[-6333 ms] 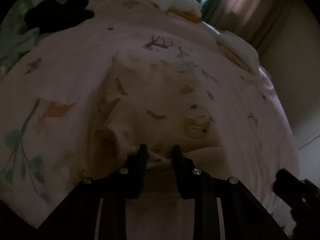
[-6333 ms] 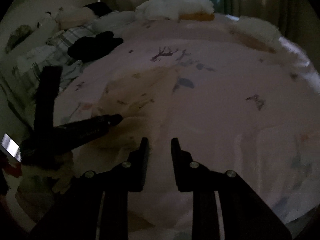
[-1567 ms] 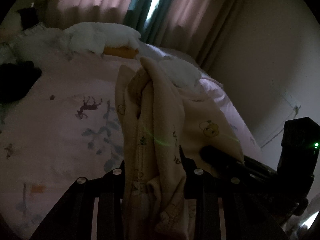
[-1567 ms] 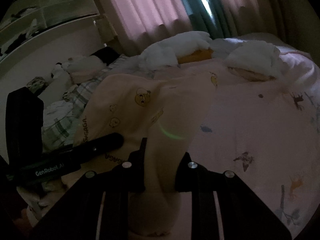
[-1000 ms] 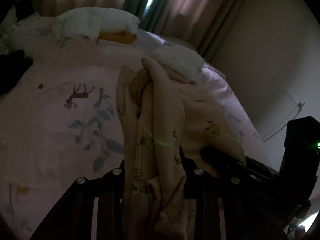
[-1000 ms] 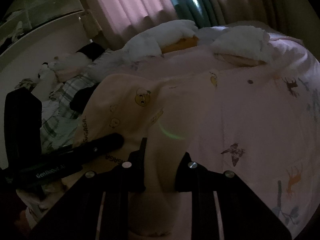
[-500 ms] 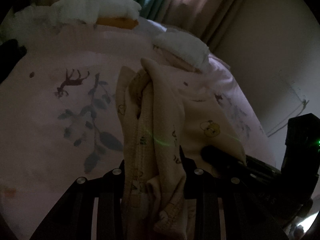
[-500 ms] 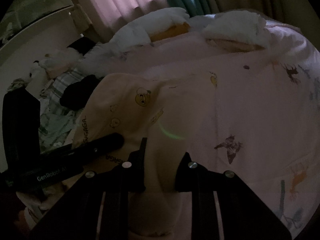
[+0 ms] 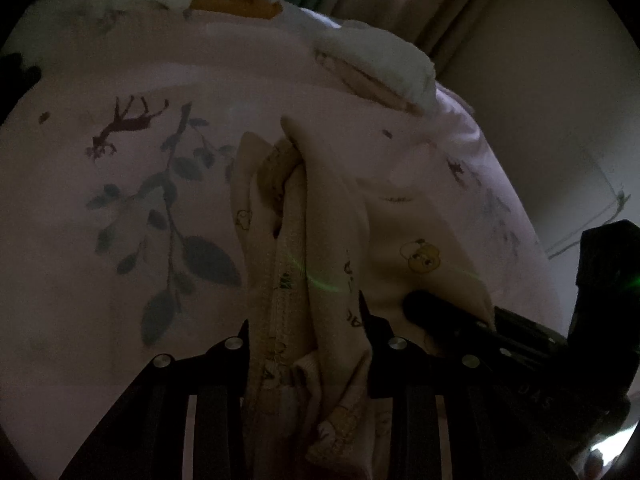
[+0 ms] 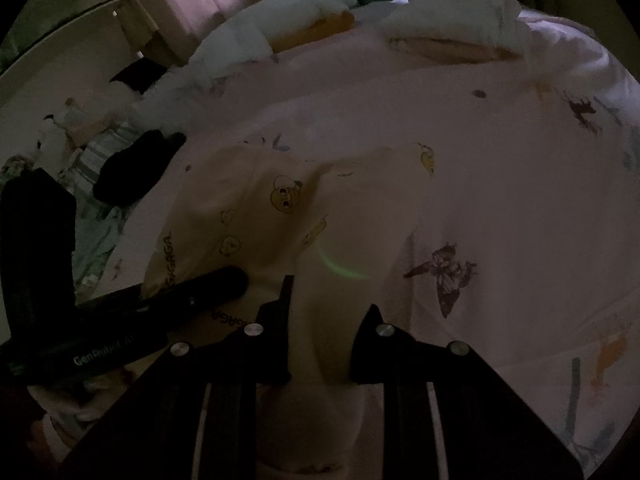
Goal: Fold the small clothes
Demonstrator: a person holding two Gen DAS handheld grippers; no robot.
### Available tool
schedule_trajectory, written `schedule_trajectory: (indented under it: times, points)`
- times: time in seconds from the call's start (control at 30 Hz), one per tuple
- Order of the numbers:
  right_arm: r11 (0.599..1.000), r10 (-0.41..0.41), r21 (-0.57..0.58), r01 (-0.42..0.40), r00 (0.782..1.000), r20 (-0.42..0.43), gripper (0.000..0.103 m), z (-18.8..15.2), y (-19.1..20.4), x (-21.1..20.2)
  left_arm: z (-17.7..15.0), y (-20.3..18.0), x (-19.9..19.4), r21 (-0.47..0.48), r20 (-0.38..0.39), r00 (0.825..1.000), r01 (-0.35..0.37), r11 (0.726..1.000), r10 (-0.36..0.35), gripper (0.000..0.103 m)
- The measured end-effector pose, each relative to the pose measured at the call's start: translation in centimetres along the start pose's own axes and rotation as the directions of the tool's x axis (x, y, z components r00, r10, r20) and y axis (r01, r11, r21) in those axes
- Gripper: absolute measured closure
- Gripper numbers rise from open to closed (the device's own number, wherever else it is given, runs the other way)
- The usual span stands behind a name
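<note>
A small cream garment with yellow bear prints (image 9: 416, 240) (image 10: 280, 208) hangs between my two grippers above the pink bedspread. My left gripper (image 9: 304, 312) is shut on a bunched edge of it; the cloth fills the gap between the fingers. My right gripper (image 10: 326, 296) is shut on another edge, with cloth draping below the fingers. Each gripper shows in the other's view: the right one (image 9: 480, 328) at lower right, the left one (image 10: 160, 304) at lower left. The garment's lower part is hidden.
The pink bedspread (image 9: 120, 200) (image 10: 520, 200) has animal and leaf prints. White pillows and an orange cushion (image 9: 236, 4) (image 10: 312, 28) lie at its far end. A black garment (image 10: 132, 168) and striped cloth lie to the left. Curtains and a wall stand behind.
Both grippers have tilted down toward the bed with the garment held between them; the bedspread fills more of each view. Their hold on the cloth is unchanged.
</note>
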State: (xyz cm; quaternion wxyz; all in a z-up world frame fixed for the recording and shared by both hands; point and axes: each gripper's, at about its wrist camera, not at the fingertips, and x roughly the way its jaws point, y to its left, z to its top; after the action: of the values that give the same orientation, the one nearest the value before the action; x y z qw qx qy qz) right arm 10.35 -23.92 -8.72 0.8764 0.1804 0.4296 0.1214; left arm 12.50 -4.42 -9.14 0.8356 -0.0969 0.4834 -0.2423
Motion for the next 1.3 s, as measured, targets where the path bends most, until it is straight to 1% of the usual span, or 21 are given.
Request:
schedule_trajectory:
  times: [0.13,0.33,0.5,0.67,0.87,1.0,1.13,1.23,1.3]
  points:
    - [1.0,-0.006,0.0,0.006,1.0,-0.022,0.081,0.0,0.0,0.8,0.1,0.6,0.7,-0.011,-0.021,1.0,0.015,1.0,-0.015,0.072]
    - [0.999,-0.032,-0.006,0.032,0.999,-0.044,0.081,0.1,-0.1,2.0,-0.3,1.0,1.8,-0.005,-0.036,0.999,0.003,1.0,-0.003,0.072]
    - [0.999,-0.052,-0.005,0.052,0.994,-0.099,0.08,-0.5,-0.5,3.9,-0.9,2.4,3.2,-0.044,-0.075,0.997,0.013,0.999,-0.017,0.072]
    - [0.999,-0.054,-0.011,0.053,0.994,-0.099,0.08,-0.9,-0.7,4.5,-1.2,3.0,3.3,-0.06,-0.073,0.997,0.034,0.998,-0.039,0.072]
    - [0.998,-0.066,0.013,0.068,0.989,-0.129,0.079,-1.1,-1.2,5.2,-1.6,3.5,3.7,-0.07,-0.072,0.997,0.034,0.997,-0.039,0.071]
    - [0.997,-0.068,0.031,0.073,0.988,-0.139,0.078,-1.2,-1.2,5.6,-1.4,4.3,4.0,-0.108,-0.084,0.994,0.056,0.993,-0.065,0.07]
    - [0.996,-0.07,0.042,0.077,0.986,-0.15,0.078,-1.3,-1.2,5.8,-1.4,4.1,4.3,-0.1,-0.073,0.996,0.048,0.994,-0.056,0.069]
    - [0.996,-0.086,0.025,0.091,0.985,-0.147,0.077,-1.3,-1.1,5.9,-1.5,4.7,4.5,-0.138,-0.08,0.993,0.071,0.988,-0.083,0.068]
    - [0.995,-0.096,0.023,0.1,0.986,-0.139,0.078,-1.4,-1.0,5.7,-1.3,5.1,4.6,-0.158,-0.086,0.99,0.099,0.982,-0.114,0.068]
